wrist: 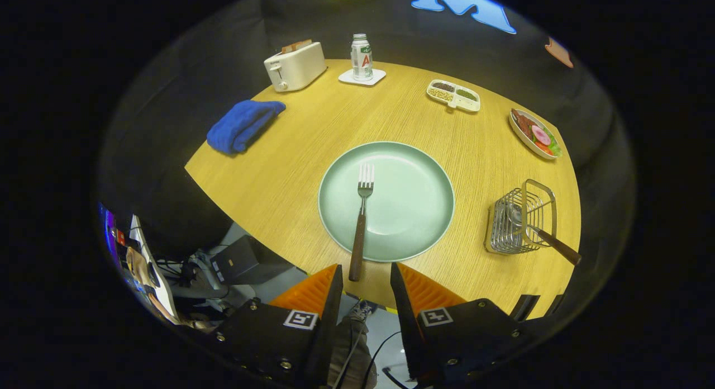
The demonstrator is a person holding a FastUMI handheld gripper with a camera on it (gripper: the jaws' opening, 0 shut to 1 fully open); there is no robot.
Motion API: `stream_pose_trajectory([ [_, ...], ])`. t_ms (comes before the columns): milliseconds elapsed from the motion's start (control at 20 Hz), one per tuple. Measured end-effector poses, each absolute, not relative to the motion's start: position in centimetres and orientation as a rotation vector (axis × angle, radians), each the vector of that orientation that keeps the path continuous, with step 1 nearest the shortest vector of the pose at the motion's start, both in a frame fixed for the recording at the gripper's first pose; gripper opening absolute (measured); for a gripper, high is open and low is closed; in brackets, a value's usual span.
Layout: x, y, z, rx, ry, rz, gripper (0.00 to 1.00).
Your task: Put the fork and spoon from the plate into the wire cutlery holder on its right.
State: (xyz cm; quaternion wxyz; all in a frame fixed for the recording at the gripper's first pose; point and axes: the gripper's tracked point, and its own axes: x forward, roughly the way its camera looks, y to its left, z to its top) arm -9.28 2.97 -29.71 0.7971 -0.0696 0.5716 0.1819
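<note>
1. Nearest the camera is the one black gripper with two orange ribbed fingers; they stand apart with a clear gap between them and hold nothing.
2. Just ahead of the fingers, in line with the gap, lies the brown end of the one wooden-handled steel fork. Its long axis runs straight away from the gripper, tines pointing to the far side of the table, handle end overhanging the plate's near rim and reaching close to the table edge.
3. The fork rests on the one round pale-green plate, which sits near the near edge of the round light-wood table.
4. To the plate's right, apart from it, stands the one silver wire cutlery holder. One brown-handled spoon is already in it, bowl down inside, handle leaning out over the rim to the right, toward the table edge.
5. Bare wood lies open between plate and holder, and around the plate's left.
6. Along the far edge, well beyond the plate: one folded blue cloth, one cream toaster, one small bottle on a white coaster, one divided white tray, one oval dish of food.
</note>
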Motion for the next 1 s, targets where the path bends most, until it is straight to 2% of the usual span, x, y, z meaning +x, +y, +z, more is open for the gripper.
stream_pose_trajectory([
  [800, -9.8, 5.4, -35.0, -0.143, 1.357, 0.361, 0.52],
  [950, -9.6, 5.4, -35.4, -0.115, 1.339, 0.366, 0.18],
  [1000, -9.5, 4.8, -38.4, -0.117, 1.319, 0.341, 0.18],
])
